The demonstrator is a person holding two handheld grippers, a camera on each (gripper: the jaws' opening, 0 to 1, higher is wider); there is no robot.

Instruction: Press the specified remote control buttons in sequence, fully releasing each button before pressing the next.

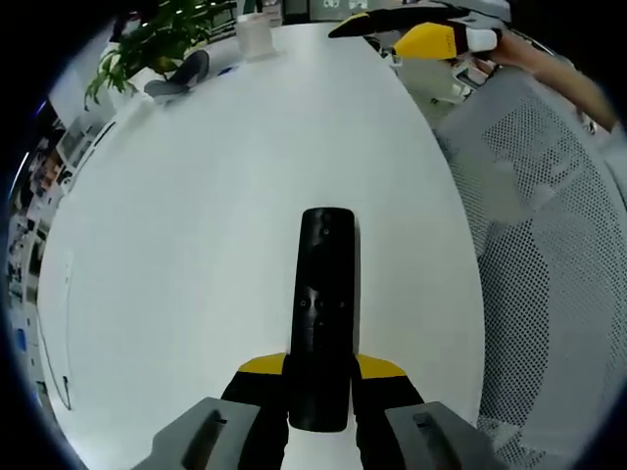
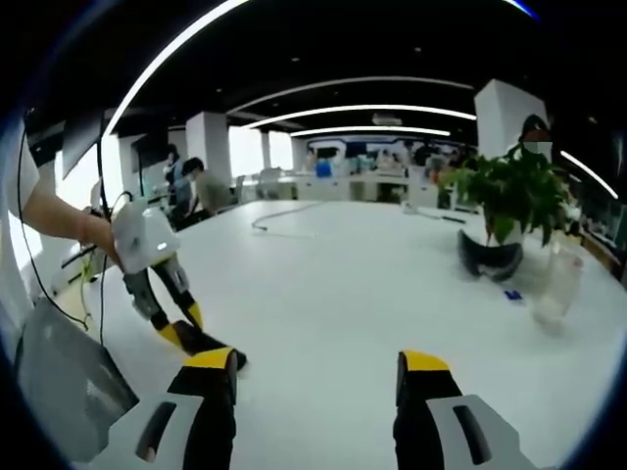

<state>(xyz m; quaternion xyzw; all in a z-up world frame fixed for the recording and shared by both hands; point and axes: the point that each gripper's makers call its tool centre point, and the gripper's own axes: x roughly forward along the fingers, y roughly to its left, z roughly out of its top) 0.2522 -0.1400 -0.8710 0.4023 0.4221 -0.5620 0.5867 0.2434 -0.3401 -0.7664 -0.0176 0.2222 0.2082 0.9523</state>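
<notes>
Left gripper view: the black remote (image 1: 324, 313) is clamped at its near end between the yellow-tipped left tongs (image 1: 321, 377), its length running forward over the white surface (image 1: 196, 245). The buttons face up. The right tongs (image 1: 431, 39) are seen far off at the top, well apart from the remote. Risk: only the near end is held, so a press toward the far end may lever the remote down or twist it in the grip.

Right gripper view: the right tongs (image 2: 318, 377) stand wide apart, holding nothing, above the surface (image 2: 372, 274). The left tongs (image 2: 186, 338) are seen at lower left, their tips near the surface; the remote cannot be made out with certainty. Risk: a wide-open tip could strike two buttons or miss. A potted plant (image 2: 514, 196) stands beyond.
</notes>
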